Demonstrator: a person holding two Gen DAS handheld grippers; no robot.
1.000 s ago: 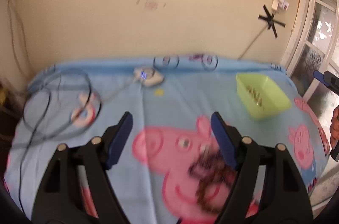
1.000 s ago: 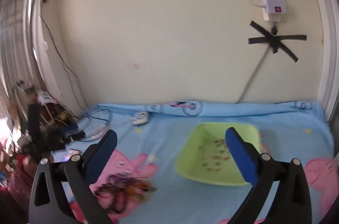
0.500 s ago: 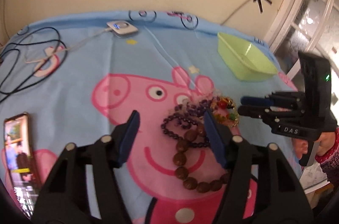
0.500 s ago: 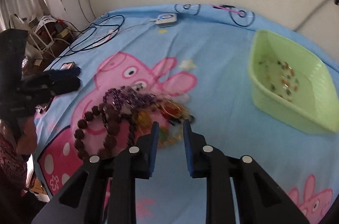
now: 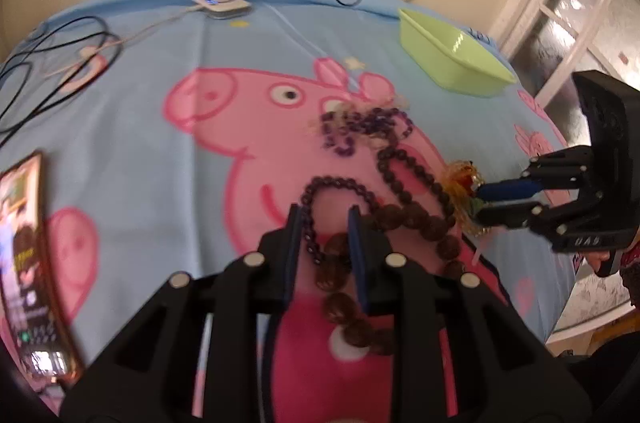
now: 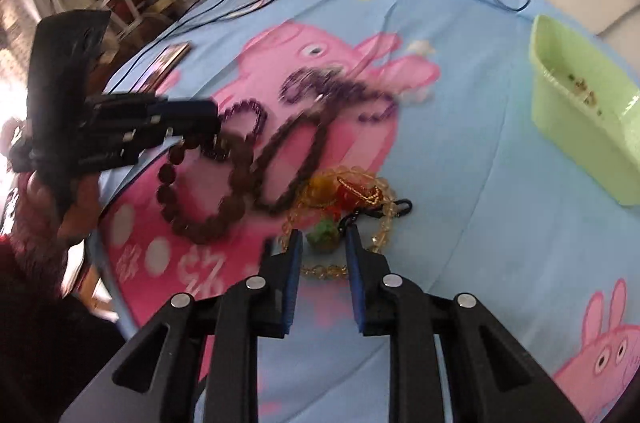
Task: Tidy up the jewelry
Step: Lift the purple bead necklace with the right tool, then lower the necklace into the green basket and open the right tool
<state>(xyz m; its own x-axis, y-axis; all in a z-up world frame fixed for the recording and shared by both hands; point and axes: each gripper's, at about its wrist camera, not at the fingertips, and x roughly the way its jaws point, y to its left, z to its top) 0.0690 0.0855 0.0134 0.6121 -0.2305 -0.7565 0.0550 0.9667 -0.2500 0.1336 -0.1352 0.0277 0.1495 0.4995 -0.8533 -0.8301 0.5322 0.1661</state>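
A tangle of bead strings lies on the pink pig print: a big brown bead necklace (image 5: 420, 219), dark purple strands (image 5: 340, 183) and an amber bracelet (image 6: 352, 183) with red and green charms. My left gripper (image 5: 324, 223) points down at the pile and its jaws are closing. A purple strand and a big brown bead lie between the pads, which do not clearly press on them. My right gripper (image 6: 322, 243) sits at the amber bracelet with narrow jaws and the green charm (image 6: 324, 239) between its pads. The lime tray (image 6: 580, 127) holds small pieces.
A phone (image 5: 24, 243) lies at the cloth's left edge. Black cables (image 5: 52, 63) and a white charger puck (image 5: 220, 5) sit at the back left. The table's edge drops off just behind the right gripper (image 5: 478, 201). A window frame stands at the right.
Both grippers have come down onto the bead pile. The left jaws have narrowed around the purple strand and a brown bead. The right gripper's tips now sit at the amber bracelet.
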